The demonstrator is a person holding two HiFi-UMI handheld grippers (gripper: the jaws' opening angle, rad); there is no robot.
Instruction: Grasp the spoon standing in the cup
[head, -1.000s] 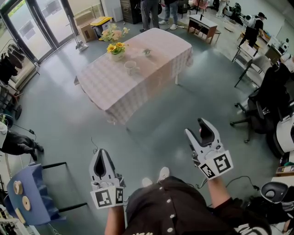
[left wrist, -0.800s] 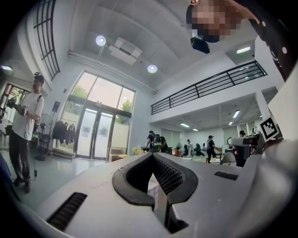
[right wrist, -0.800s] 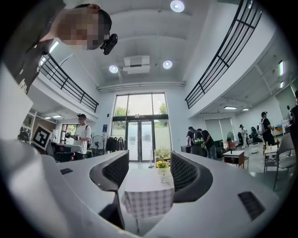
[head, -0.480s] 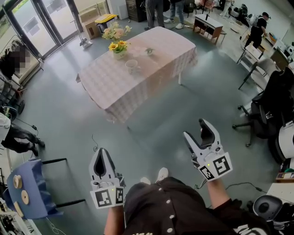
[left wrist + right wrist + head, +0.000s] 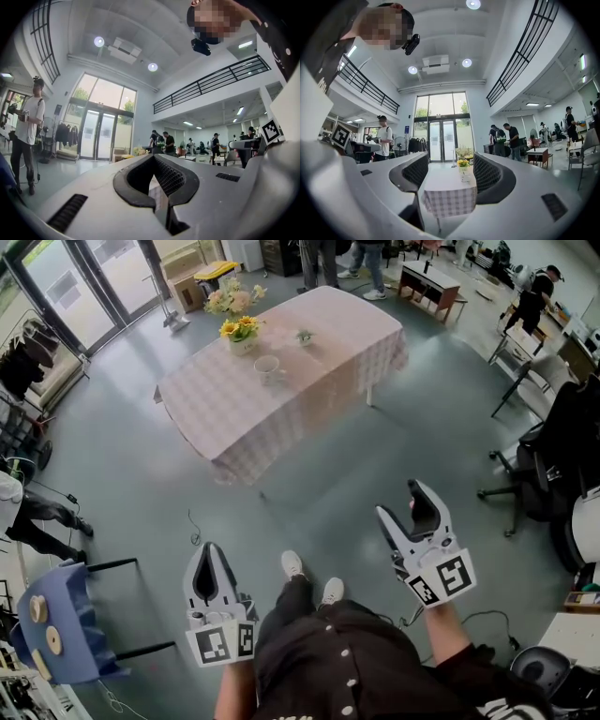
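The white cup (image 5: 267, 367) stands on the pink checked table (image 5: 309, 390) far ahead, near a vase of yellow flowers (image 5: 238, 333). The spoon is too small to make out. Both grippers hang low in the head view, well short of the table and over bare floor. My left gripper (image 5: 208, 549) is shut, its pads meeting at the tip (image 5: 154, 158), nothing in it. My right gripper (image 5: 401, 501) is open; its jaws have just been opening and nothing is between them. The right gripper view frames the table (image 5: 447, 199) and the flowers (image 5: 462, 163) between the jaws (image 5: 450, 161).
Black office chairs (image 5: 539, 474) stand at the right and a blue chair (image 5: 52, 624) at the lower left. Glass doors (image 5: 84, 287) are at the far left. Several people stand beyond the table, by a small desk (image 5: 427, 282). Grey floor lies between me and the table.
The person's leg and shoe have swung forward between the two grippers. The room has slid a little in the head view. Both grippers keep about the same place in it.
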